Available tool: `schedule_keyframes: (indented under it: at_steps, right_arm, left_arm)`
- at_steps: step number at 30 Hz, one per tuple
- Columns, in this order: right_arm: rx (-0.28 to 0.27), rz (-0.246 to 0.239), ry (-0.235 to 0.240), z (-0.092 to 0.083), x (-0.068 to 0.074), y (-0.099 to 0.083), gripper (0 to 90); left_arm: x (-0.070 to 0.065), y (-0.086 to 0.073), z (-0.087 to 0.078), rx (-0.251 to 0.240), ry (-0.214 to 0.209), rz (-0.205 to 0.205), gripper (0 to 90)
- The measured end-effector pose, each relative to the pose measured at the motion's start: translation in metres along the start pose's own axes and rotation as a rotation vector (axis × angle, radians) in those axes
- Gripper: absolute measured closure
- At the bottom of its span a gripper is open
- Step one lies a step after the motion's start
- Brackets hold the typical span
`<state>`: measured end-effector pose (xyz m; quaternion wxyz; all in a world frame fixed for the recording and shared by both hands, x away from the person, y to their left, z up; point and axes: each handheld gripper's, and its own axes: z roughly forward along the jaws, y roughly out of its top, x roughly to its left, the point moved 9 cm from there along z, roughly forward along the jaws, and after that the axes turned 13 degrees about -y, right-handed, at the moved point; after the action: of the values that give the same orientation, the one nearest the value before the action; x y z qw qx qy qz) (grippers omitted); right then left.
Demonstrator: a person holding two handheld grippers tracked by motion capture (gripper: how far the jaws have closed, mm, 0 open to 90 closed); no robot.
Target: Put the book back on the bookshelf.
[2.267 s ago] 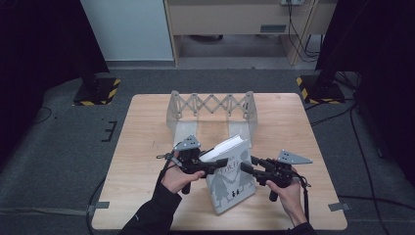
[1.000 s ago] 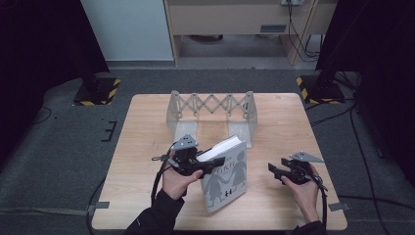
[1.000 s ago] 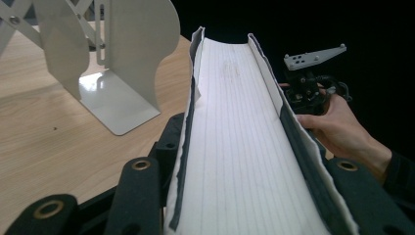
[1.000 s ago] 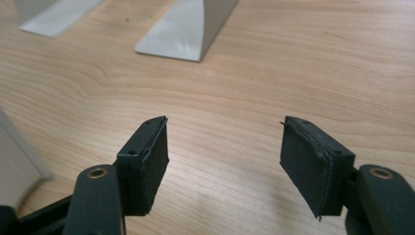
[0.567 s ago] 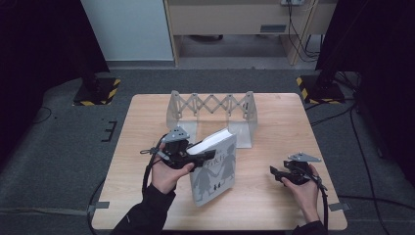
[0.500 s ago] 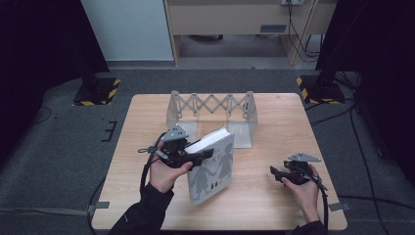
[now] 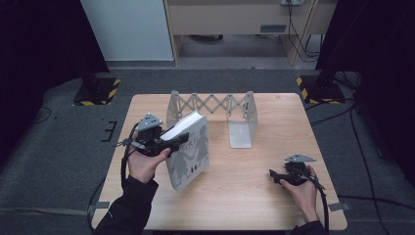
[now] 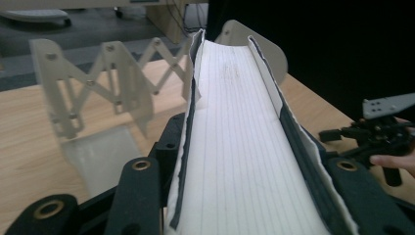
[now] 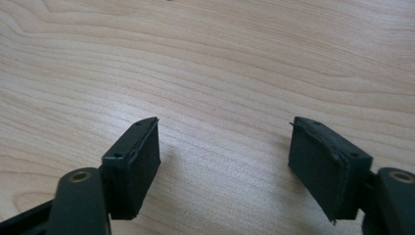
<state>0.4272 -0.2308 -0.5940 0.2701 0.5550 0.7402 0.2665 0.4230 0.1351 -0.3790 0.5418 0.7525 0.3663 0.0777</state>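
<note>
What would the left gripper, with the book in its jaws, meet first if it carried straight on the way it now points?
Most likely the expanding rack. The left gripper is shut on the book, whose far end points toward the rack's end plate. Depth is hard to judge, so the book may slip between the plates instead.
</note>
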Motion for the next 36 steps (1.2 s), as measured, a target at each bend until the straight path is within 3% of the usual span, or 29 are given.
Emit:
schedule_keyframes:
  at_steps: [4, 8, 14, 23, 29, 36]
  right_arm:
    - [-0.008, -0.003, -0.01, 0.001, 0.0, 0.0, 24.8]
    - [-0.025, -0.033, -0.04, 0.005, 0.001, -0.001, 17.1]
    - [-0.049, -0.03, -0.034, 0.008, 0.002, -0.001, 11.9]
    - [-0.042, -0.023, -0.04, 0.009, 0.001, -0.001, 9.6]
    - [-0.04, -0.023, -0.039, 0.008, 0.001, -0.001, 9.4]
    - [-0.04, -0.024, -0.039, 0.008, 0.001, -0.001, 9.4]
  left_arm:
    - [0.013, 0.007, -0.008, -0.013, 0.057, 0.002, 52.1]
    - [0.025, 0.013, -0.014, -0.037, 0.105, -0.006, 52.1]
    - [0.042, 0.023, -0.016, -0.061, 0.162, -0.012, 52.0]
    - [0.064, 0.034, 0.0, -0.084, 0.227, -0.019, 52.0]
    - [0.074, 0.04, 0.011, -0.104, 0.246, -0.03, 52.0]
    - [0.085, 0.046, 0.028, -0.111, 0.286, -0.016, 52.1]
